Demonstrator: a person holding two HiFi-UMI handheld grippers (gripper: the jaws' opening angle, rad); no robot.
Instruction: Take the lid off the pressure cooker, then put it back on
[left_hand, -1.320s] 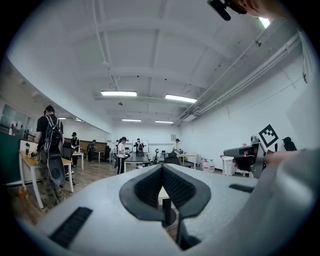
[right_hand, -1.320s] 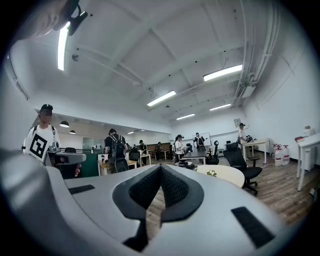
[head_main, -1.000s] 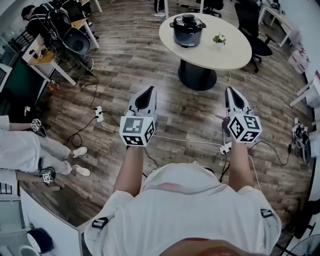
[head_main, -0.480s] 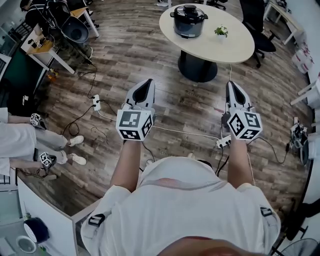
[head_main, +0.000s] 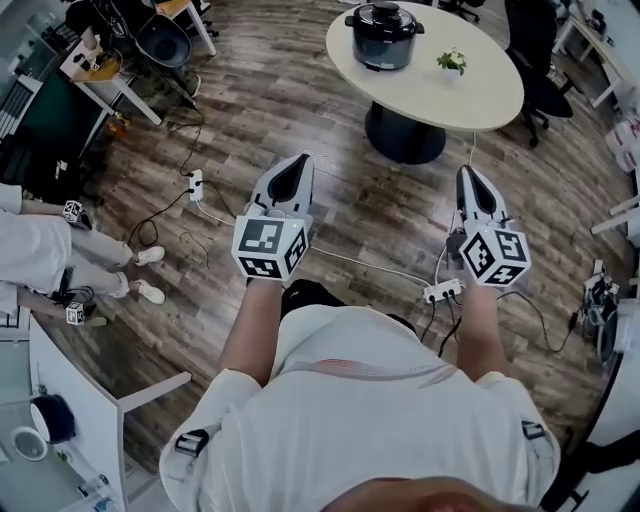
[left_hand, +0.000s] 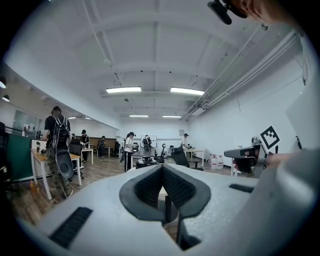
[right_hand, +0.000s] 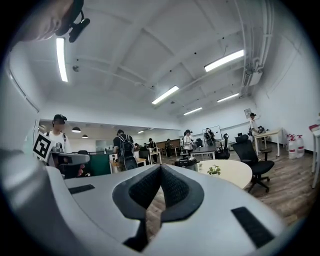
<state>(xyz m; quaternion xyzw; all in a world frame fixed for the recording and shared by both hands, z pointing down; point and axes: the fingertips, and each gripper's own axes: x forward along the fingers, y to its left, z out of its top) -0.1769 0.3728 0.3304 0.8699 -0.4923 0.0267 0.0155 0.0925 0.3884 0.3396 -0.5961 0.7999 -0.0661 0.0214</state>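
Both left tongs (head_main: 299, 160) and right tongs (head_main: 467, 172) tight together, nothing between them.

The pressure cooker (head_main: 383, 45) has a dark grey body; its lid (head_main: 382, 18) is black. The table (head_main: 480, 95) has a cream top on a black pedestal (head_main: 405, 135). The plant (head_main: 452, 60) has green leaves. The floor (head_main: 300, 90) shows brown-grey wood planks with streaked grain. The left gripper (head_main: 299, 160) and the right gripper (head_main: 467, 171) have light grey shells; the pads (left_hand: 145, 187) are black and finely ribbed. Each marker cube (head_main: 268, 248) has white faces with black square block patterns. The shirt (head_main: 370, 420) is white with a thin reddish stripe. The power strip (head_main: 441, 292) is white. The office chair (head_main: 540, 60) is black.
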